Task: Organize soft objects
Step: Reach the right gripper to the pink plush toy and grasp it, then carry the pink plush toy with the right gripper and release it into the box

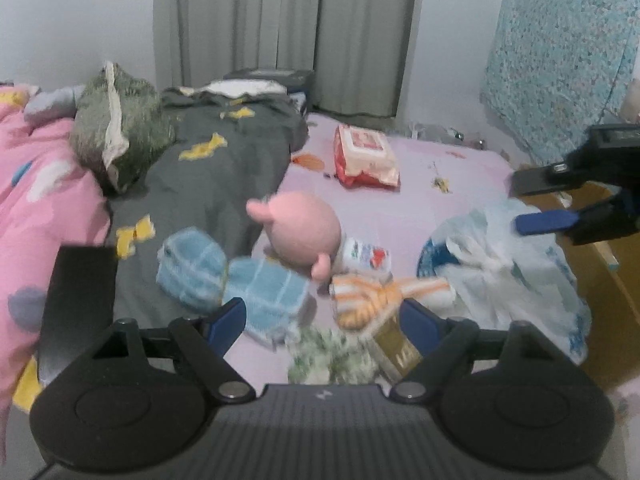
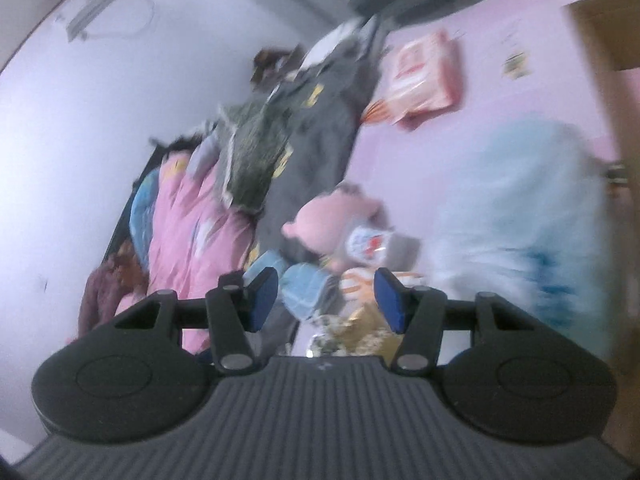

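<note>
On the lilac bed sheet lie a pink plush toy, a blue checked soft toy and an orange striped plush. My left gripper hovers open just in front of them, with the blue toy by its left finger and the orange plush by its right one. At the right edge my right gripper hangs above a white plastic bag. The right wrist view is tilted and blurred. There my right gripper has its jaws apart with nothing between them, and the pink plush and blue toy lie beyond.
A grey blanket with yellow shapes, a pink quilt and a green furry cushion fill the bed's left side. A red wipes pack lies farther back. A floral cloth and a gold box are nearest. Wooden furniture stands on the right.
</note>
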`<state>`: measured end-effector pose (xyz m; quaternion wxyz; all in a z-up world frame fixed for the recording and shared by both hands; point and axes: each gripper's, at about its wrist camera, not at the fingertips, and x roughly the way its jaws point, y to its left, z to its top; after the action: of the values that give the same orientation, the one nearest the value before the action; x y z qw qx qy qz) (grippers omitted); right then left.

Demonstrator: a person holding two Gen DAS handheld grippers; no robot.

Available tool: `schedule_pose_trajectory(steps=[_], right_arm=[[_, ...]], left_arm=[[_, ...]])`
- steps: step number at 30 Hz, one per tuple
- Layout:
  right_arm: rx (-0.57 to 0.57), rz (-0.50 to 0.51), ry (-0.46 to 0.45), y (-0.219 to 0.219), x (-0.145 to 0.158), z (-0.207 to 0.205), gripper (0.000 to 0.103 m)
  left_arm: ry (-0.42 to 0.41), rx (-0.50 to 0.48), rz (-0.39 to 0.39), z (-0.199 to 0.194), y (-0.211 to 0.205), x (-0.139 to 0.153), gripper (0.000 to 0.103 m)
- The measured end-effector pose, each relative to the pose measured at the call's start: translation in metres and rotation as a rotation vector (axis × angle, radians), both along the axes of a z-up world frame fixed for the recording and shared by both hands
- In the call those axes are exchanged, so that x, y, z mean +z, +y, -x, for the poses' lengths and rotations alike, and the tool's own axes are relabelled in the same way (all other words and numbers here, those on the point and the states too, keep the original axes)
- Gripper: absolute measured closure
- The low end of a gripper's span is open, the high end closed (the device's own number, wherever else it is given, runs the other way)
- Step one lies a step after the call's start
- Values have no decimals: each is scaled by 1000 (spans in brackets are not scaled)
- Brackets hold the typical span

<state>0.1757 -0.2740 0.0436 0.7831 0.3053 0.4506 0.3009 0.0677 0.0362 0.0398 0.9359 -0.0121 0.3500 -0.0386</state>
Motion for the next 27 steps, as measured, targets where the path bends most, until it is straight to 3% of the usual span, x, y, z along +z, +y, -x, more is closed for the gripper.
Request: schedule_pose_trajectory(steps=[4,6,11,17,22,27], right_arm=[[89,31,20,49,4,-32,48],[129,62,19,73,6,-52,46],[192,154,54,127,-5,-103,41],[191,224,163,163,-46,-167,39],[165,215,268,177,-89,-209,37],[168,150,309,181,-108,-222,34]], left_arm=[[-53,-8,-10,-31,0,2,19],[-46,4,-9,-51,1,-2,26],[31,37,50,-101,15,-23,34],[164,90,152,-151,33,-52,42],[197,91,223,-170,41,-63,40],[155,91,206,-172,35,-57,41]])
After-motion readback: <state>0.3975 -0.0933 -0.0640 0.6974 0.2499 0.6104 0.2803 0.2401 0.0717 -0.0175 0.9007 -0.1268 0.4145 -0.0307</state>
